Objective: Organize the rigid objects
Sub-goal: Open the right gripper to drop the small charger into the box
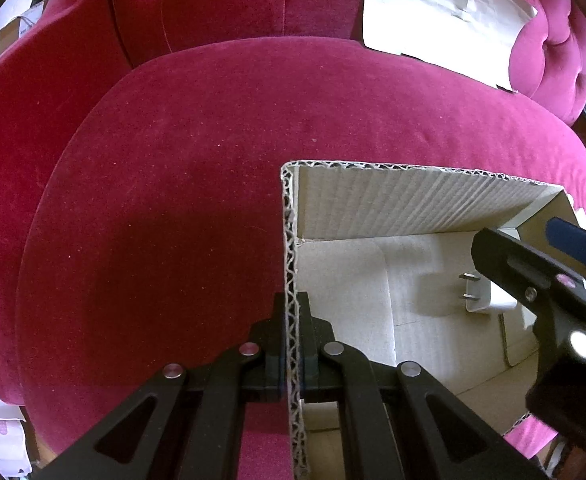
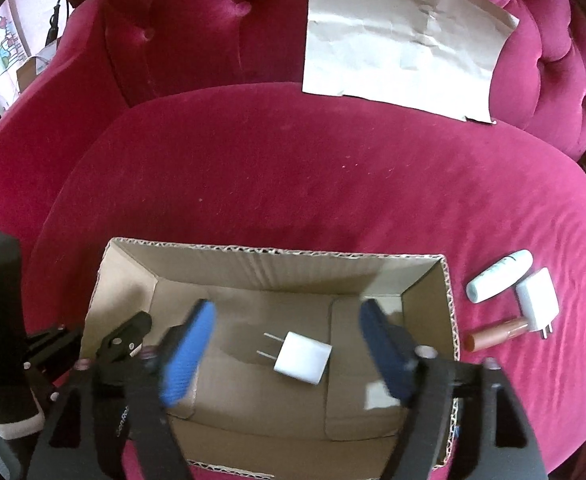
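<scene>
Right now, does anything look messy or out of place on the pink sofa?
Yes. One white plug charger lies inside the brown cardboard box, but a white tube, another white charger and a brown lipstick-like stick lie outside, beside its right wall.

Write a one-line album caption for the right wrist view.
Open right gripper above white plug adapter inside brown cardboard box on crimson velvet sofa.

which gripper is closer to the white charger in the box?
Right. The right gripper hangs open straight over the charger on the box floor, not touching it. The left gripper is shut on the box wall, off to the side.
</scene>
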Action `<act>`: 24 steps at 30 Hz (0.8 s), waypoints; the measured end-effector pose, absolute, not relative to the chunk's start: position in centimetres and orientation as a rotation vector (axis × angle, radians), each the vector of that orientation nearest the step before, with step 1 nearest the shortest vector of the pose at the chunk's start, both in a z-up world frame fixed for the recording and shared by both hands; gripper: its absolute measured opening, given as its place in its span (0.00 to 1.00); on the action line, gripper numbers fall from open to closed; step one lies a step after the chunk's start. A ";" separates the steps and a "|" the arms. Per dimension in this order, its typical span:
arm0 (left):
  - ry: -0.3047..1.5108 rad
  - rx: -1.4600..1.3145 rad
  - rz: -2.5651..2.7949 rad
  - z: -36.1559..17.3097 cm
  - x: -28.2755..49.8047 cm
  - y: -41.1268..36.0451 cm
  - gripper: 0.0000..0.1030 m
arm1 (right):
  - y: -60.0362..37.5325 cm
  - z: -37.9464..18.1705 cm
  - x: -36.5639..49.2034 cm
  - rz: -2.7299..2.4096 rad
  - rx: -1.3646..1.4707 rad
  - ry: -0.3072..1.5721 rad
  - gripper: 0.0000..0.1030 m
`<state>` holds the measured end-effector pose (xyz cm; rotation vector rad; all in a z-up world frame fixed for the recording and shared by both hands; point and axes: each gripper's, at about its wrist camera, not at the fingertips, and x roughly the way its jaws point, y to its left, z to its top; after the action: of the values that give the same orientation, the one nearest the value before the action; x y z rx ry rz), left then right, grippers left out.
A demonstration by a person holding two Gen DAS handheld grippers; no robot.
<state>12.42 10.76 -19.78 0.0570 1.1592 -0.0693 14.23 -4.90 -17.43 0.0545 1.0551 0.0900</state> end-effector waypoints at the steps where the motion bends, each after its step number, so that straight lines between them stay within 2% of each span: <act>1: 1.159 0.058 -0.069 -19.8 12.4 10.8 0.03 | -4.9 -17.4 14.2 0.088 0.049 1.054 0.87; 6: 1.159 0.060 -0.069 -19.8 12.4 10.8 0.03 | -5.0 -17.2 14.3 0.081 0.036 1.047 1.00; 24: 1.159 0.061 -0.061 -19.8 12.4 10.4 0.03 | -8.3 -15.0 13.3 0.080 0.042 1.012 1.00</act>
<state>12.44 10.38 -19.79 0.0613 1.1594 -0.0615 13.29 -8.27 -14.96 0.0420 1.0118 0.0797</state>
